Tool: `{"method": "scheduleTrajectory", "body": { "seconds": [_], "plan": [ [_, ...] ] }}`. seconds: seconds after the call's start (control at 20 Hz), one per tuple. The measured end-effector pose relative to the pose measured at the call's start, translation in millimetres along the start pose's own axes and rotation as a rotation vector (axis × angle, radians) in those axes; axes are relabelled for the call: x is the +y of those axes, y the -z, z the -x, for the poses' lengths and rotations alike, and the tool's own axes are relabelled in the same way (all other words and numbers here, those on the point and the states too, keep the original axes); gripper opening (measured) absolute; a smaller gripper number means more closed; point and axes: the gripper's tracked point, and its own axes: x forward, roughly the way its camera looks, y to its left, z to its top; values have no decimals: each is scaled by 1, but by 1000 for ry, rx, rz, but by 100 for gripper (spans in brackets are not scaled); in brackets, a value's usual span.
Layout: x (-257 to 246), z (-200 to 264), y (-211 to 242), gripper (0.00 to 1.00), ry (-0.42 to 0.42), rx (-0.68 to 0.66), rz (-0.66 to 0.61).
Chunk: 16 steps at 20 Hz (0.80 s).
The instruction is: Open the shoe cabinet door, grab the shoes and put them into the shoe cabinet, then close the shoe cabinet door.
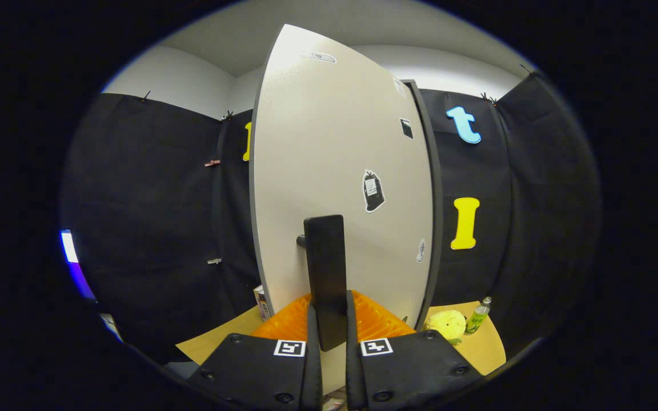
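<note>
The pale shoe cabinet door (329, 154) with a dark edge stands right in front of me, swung at an angle, with small stickers on its face. A flat black bar handle (324, 268) juts from the door on a short stem. My gripper (329, 322) is shut on that handle, with one finger pressing each side of its lower end. No shoes are visible; the cabinet's inside is hidden behind the door.
A tan table surface (486, 348) lies below the door. On it to the right of the door sit a yellow-green plush toy (446, 323) and a small green bottle (478, 315). A small box (261, 301) peeks out left of the door.
</note>
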Motion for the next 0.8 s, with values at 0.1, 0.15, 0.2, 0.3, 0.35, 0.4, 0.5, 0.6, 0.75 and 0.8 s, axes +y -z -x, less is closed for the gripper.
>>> {"method": "scheduleTrajectory", "body": {
  "seconds": [0.1, 0.15, 0.2, 0.3, 0.35, 0.4, 0.5, 0.6, 0.75, 0.8],
  "plan": [
    [-15, 9, -1, 20, 51, -4, 2],
    [-24, 14, -3, 19, 78, -7, 10],
    [-33, 17, -4, 19, 102, -7, 14],
    [-52, 23, -6, 19, 134, -2, 9],
    [-59, 27, -8, 19, 147, -7, 7],
    [-66, 30, -10, 19, 158, -12, 11],
    [-79, 35, -15, 19, 177, -27, 24],
    [-91, 37, -16, 16, 188, -38, 8],
    [-85, 39, -20, 14, 158, -44, -21],
    [-84, 42, -20, 14, 154, -43, -16]
  ]
}}
